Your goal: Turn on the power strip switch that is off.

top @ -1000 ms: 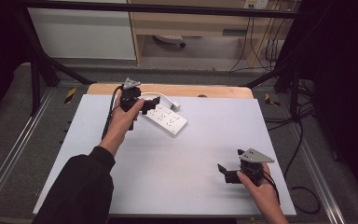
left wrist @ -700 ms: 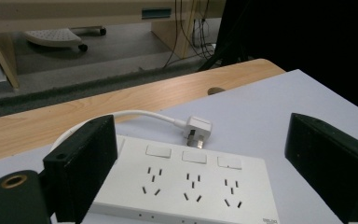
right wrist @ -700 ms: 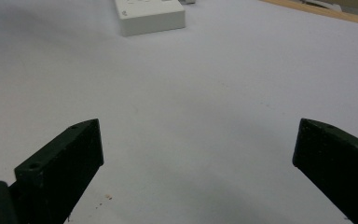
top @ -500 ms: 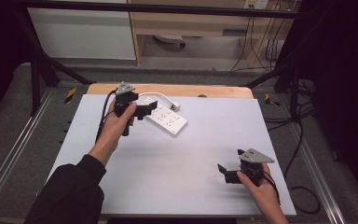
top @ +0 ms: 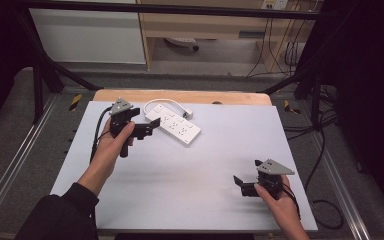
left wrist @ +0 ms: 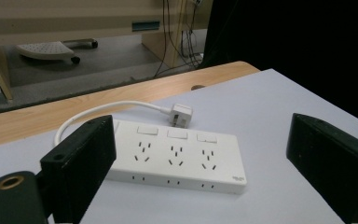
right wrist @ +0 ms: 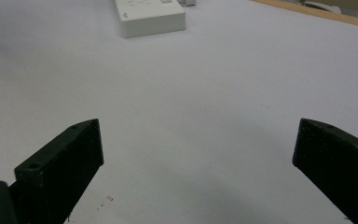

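Two grippers are showing over the white table (top: 180,195), and each one is being held by a hand of the person. The left gripper (top: 150,129) is hovering at the far left part of the table, and its jaws are standing wide apart, with nothing between them. The white power strip (top: 174,125) is lying flat on the table just beside this gripper, on the side where the jaws are pointing. In the left gripper view the power strip (left wrist: 175,156) is lying directly in front of the open jaws, a little toward the left jaw, and that jaw is hiding one end of it. I cannot tell if the jaw is touching the strip there. The short white cable (left wrist: 107,109) of the strip is curving behind it, and its plug (left wrist: 181,114) is resting on the table near the wooden edge (left wrist: 121,95).

The right gripper (top: 241,186) is staying low at the near right side of the table, well apart from the strip. Its jaws are also standing apart and are holding nothing.
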Demonstrator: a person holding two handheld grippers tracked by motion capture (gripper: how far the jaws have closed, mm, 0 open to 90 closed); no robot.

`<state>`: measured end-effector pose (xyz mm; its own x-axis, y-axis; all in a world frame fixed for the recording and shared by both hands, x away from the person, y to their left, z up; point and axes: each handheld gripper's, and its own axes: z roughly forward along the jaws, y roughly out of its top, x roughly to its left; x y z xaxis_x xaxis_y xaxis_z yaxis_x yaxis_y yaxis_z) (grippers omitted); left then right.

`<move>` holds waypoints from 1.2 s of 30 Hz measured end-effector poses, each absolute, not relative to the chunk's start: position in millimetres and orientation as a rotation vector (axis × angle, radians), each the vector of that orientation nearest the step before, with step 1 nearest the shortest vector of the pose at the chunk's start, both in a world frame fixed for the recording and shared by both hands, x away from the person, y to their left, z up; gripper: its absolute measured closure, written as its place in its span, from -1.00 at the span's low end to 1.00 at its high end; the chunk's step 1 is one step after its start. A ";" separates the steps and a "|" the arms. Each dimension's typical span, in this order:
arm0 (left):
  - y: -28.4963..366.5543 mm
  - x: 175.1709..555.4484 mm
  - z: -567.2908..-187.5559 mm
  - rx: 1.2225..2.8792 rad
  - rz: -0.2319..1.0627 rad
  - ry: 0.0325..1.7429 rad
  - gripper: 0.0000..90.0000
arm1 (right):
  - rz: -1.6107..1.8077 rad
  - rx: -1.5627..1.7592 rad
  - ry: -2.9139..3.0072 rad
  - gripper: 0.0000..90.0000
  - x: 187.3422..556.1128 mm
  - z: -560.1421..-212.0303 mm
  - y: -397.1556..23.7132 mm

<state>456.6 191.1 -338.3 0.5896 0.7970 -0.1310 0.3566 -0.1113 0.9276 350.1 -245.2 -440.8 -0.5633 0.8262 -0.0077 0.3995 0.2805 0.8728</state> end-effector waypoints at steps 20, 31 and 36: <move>227.9 398.9 -360.3 1.676 0.507 0.969 -0.84 | 1.219 1.099 2.088 -0.95 350.2 -440.6 -245.6; 245.9 372.1 -384.7 1.685 0.530 0.994 -0.84 | 1.252 1.118 2.082 -0.95 350.7 -440.2 -246.8; 252.7 357.0 -393.7 1.663 0.542 0.994 -0.85 | 1.251 1.120 2.076 -0.95 351.0 -440.3 -248.0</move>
